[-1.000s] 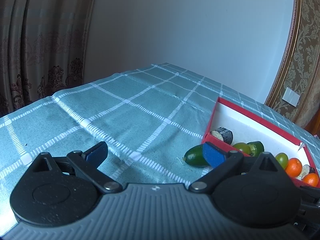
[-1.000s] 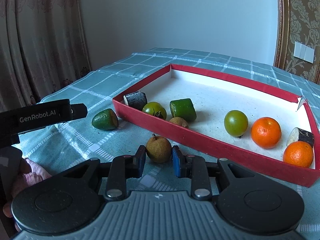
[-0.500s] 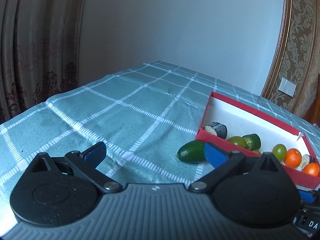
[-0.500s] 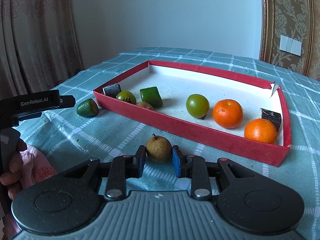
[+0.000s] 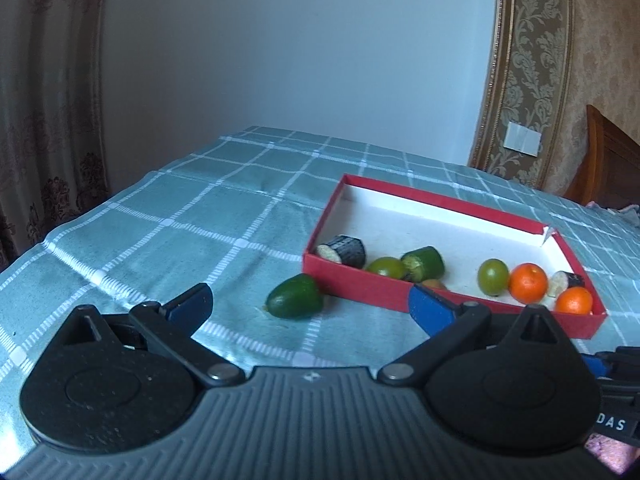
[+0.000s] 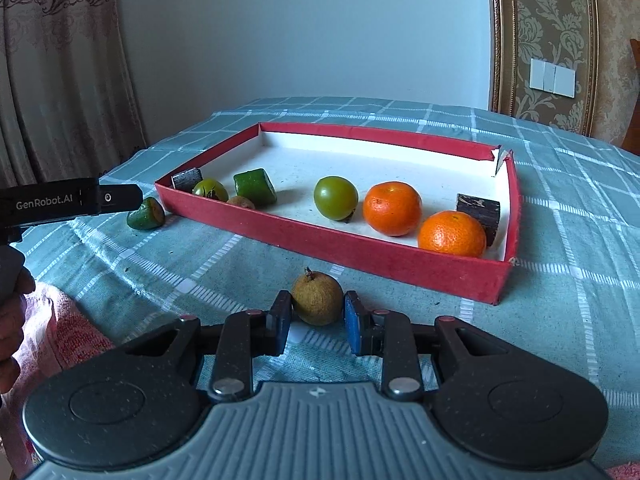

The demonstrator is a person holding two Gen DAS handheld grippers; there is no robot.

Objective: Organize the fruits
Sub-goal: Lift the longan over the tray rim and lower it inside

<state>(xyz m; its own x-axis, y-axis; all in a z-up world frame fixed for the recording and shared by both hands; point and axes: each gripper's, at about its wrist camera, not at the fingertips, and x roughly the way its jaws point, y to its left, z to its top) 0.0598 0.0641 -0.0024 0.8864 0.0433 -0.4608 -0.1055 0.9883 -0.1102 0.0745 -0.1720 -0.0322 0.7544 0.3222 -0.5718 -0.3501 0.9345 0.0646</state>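
Observation:
My right gripper [image 6: 316, 320] is shut on a small brown round fruit [image 6: 317, 298], held just above the cloth in front of the red tray [image 6: 328, 246]. The white-floored tray holds two oranges [image 6: 392, 208], a green tomato [image 6: 335, 198], a green cut piece [image 6: 255, 187], dark cut pieces [image 6: 479, 210] and several more. A green avocado half [image 5: 296, 302] lies on the cloth just outside the tray's left corner. My left gripper [image 5: 310, 306] stands wide open, with the avocado half a little beyond its fingers and nothing between them.
A teal checked tablecloth [image 5: 192, 220] covers the table, whose far edge meets a white wall. Curtains [image 6: 60, 80] hang at the left. A person's hand and a pink sleeve [image 6: 48, 320] hold the left gripper's body [image 6: 60, 202] at the left of the right wrist view.
Both grippers have drawn back from the tray, which looks smaller and more central. The left view has rolled level, bringing the avocado half between its fingers' lines. The brown fruit stays gripped.

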